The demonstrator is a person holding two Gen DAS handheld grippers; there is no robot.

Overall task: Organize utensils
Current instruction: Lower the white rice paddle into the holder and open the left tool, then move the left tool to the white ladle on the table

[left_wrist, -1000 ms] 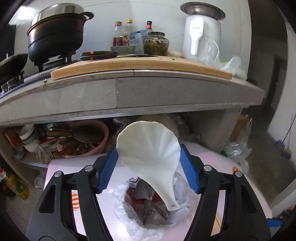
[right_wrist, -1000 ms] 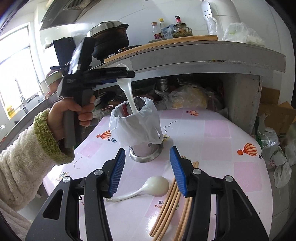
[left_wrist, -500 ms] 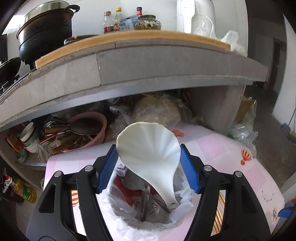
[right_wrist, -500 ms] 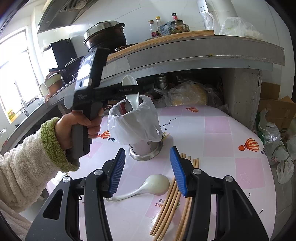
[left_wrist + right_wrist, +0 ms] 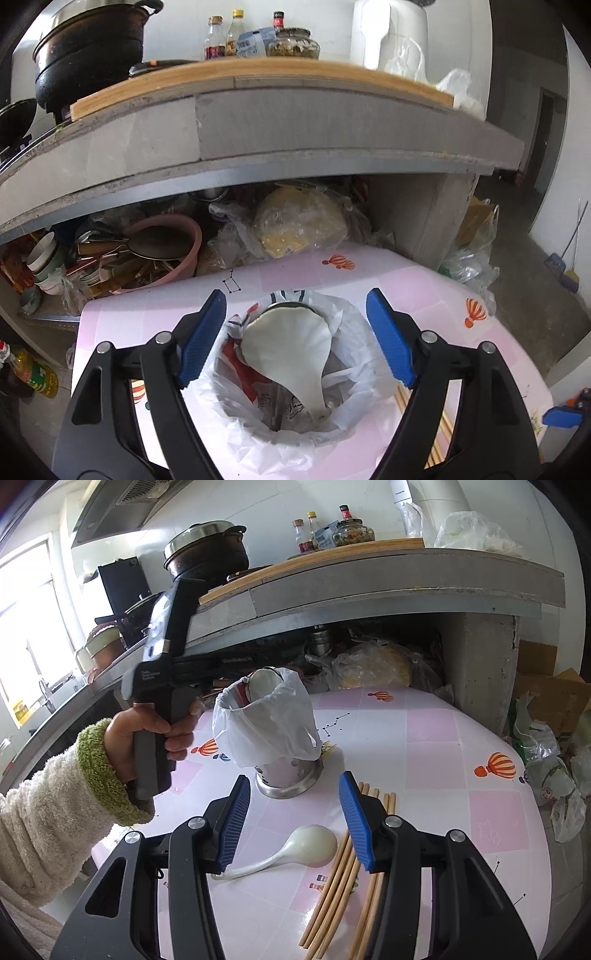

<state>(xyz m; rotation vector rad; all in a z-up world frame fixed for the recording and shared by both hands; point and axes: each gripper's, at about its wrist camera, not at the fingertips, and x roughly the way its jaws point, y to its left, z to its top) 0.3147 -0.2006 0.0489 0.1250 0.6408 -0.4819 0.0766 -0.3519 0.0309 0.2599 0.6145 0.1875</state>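
Two views | left wrist: left tongs (image 5: 295, 339) now wide, white scoop (image 5: 288, 343) released, standing handle-down in bag-lined holder (image 5: 354, 325) → one utensil stowed | right wrist: right tongs (image 5: 293, 819) wide, empty, over ladle (image 5: 306, 849) and chopsticks (image 5: 340, 878) on worktop (image 5: 443, 760), next up.

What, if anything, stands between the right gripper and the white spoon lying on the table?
Nothing visible does. The white spoon lies on the table just ahead of the open right gripper, with bare tablecloth between. The chopsticks lie beside its bowl on the right, touching it, so they could get caught up in a grasp.
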